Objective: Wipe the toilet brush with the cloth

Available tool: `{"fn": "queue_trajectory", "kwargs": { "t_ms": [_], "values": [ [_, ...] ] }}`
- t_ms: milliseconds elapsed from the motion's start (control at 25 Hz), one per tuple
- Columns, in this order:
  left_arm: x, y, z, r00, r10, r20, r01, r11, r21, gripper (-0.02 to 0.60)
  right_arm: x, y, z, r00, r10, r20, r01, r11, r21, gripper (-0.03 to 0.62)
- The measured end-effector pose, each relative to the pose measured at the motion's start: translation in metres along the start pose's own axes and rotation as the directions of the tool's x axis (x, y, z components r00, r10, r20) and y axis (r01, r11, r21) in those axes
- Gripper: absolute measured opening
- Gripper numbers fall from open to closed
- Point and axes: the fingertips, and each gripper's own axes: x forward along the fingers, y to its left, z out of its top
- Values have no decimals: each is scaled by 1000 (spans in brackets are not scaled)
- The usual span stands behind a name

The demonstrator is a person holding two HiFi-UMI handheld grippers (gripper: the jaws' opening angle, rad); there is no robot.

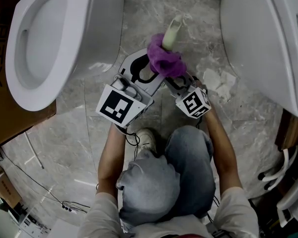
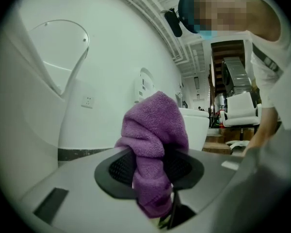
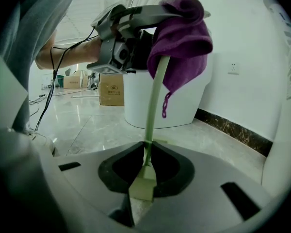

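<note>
Slip is the risk: right gripper [image 3: 144,166] fingers pinch only the brush [image 3: 153,96] handle's end, so a hard rub could lever it loose. Beyond, toward 12 o'clock, left gripper [image 2: 153,171] fingers clamp the cloth [image 2: 155,125] round the shaft; it may bunch.

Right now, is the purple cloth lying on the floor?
No, the left gripper holds the purple cloth up, draped around the toilet brush handle.

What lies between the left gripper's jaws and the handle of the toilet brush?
The purple cloth lies there: the jaws of the left gripper are shut on it, and it wraps the pale green handle. The right gripper view shows this.
</note>
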Motion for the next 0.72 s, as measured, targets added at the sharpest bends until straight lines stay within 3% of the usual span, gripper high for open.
{"fn": "queue_trajectory", "kwargs": {
  "t_ms": [240,720],
  "values": [
    [-8,-4,-56,998,23,-54,-24,999,-25,140,1,0,0,1000,-3,4,3,1000,-3,44],
    [-11,-9,-147,982,26,-185,-27,1000,0,127,1,0,-2,1000,-6,4,6,1000,-3,44]
  ]
}}
